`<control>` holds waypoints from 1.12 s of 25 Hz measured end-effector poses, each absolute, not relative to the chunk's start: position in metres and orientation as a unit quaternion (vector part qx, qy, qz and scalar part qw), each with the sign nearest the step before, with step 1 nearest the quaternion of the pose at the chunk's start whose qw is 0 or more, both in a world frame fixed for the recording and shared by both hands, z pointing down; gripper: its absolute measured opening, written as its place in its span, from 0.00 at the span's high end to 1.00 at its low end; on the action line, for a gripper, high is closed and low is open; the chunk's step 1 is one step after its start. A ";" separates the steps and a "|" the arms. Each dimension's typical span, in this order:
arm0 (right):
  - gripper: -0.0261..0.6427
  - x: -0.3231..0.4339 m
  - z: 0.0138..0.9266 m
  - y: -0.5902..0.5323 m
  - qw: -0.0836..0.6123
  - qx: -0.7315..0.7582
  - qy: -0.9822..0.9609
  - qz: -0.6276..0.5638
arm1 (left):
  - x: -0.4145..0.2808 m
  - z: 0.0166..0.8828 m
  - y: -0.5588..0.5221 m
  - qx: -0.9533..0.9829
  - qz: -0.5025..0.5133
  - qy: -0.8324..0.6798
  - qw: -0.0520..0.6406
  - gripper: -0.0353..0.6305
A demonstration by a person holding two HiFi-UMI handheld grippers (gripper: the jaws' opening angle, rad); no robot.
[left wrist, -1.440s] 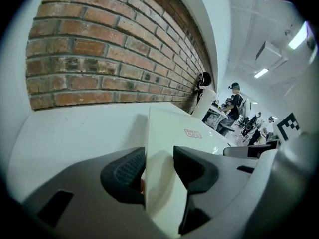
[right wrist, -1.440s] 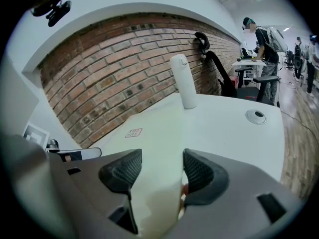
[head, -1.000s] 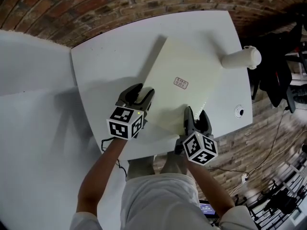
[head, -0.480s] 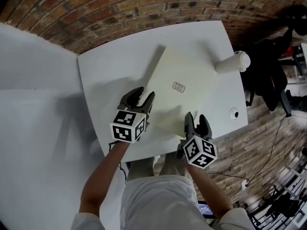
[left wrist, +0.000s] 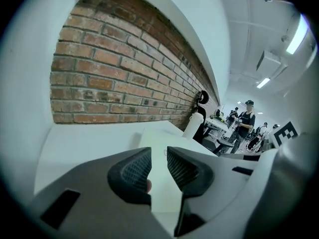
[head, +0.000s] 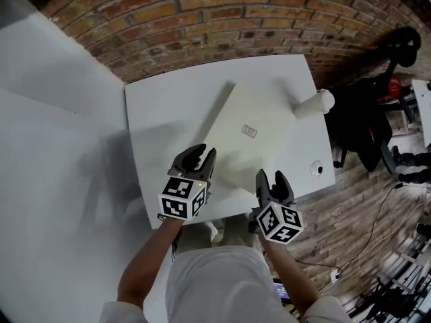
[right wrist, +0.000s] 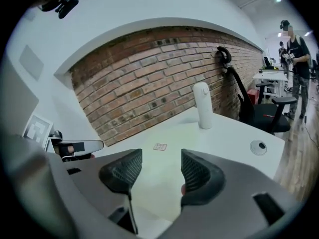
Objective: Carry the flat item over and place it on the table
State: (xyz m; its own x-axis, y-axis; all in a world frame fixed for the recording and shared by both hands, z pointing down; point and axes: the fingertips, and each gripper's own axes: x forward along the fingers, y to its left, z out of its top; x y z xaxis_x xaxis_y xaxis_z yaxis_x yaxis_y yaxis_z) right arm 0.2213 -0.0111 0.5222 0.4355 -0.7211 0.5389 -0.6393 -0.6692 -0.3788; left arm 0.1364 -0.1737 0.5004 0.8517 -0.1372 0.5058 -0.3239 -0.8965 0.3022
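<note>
The print on the small label (head: 249,131) on the flat item (head: 266,153) is too small to read, that item's near corner sits hidden behind the right gripper (head: 271,178) in the head view, and the distant people (left wrist: 244,126) in the left gripper view are too small to make out.

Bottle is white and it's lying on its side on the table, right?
Not quite. The bottle is white and on the table, but it stands upright, not on its side. The right gripper view shows it standing straight up near the far edge; the steep head view only makes it look tipped over.
</note>
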 end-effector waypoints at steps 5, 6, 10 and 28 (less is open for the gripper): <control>0.60 0.196 0.489 -0.015 0.020 -0.831 0.461 -0.310 | 0.102 0.466 -0.161 0.945 0.217 -0.154 0.188 0.83; 0.62 0.191 0.483 -0.016 0.013 -0.828 0.472 -0.303 | 0.095 0.458 -0.160 0.946 0.211 -0.162 0.185 0.84; 0.67 0.167 0.456 -0.018 0.000 -0.815 0.506 -0.282 | 0.063 0.430 -0.150 0.947 0.194 -0.178 0.184 0.87; 0.82 0.047 0.332 -0.020 -0.006 -0.720 0.666 -0.196 | -0.076 0.355 -0.082 0.936 0.138 -0.232 0.224 0.88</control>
